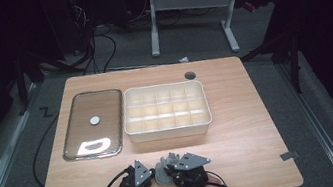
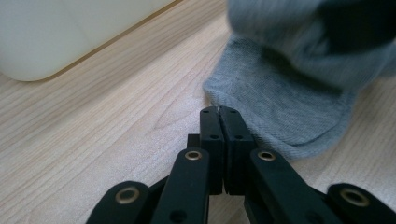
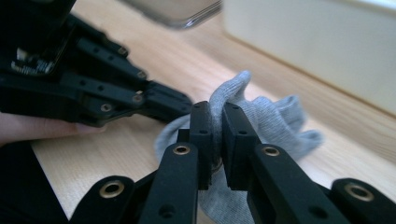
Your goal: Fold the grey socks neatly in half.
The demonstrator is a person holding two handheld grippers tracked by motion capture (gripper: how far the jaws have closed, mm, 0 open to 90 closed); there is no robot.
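Grey sock (image 3: pixel 261 121) pinched in right tongs (image 3: pixel 217 121), left tongs (image 2: pixel 219 111) closed empty beside its edge

The right gripper (image 3: pixel 215 126) pinches a fold of the grey sock (image 3: pixel 275 121) between its jaws above the wooden surface (image 3: pixel 116 154), with the left gripper (image 3: pixel 182 105) just beside it.

Grey knit cloth sock (image 3: pixel 275 121); matt wood table (image 1: pixel 242 137).

You have the sock (image 1: pixel 162 171) lying on the table (image 1: pixel 245 126) at its near edge, between your left gripper (image 1: pixel 151 174) and right gripper (image 1: pixel 172 168). Beyond it sits the divided box (image 1: pixel 169 130), with the lidded tray (image 1: pixel 92 123) just to its left.
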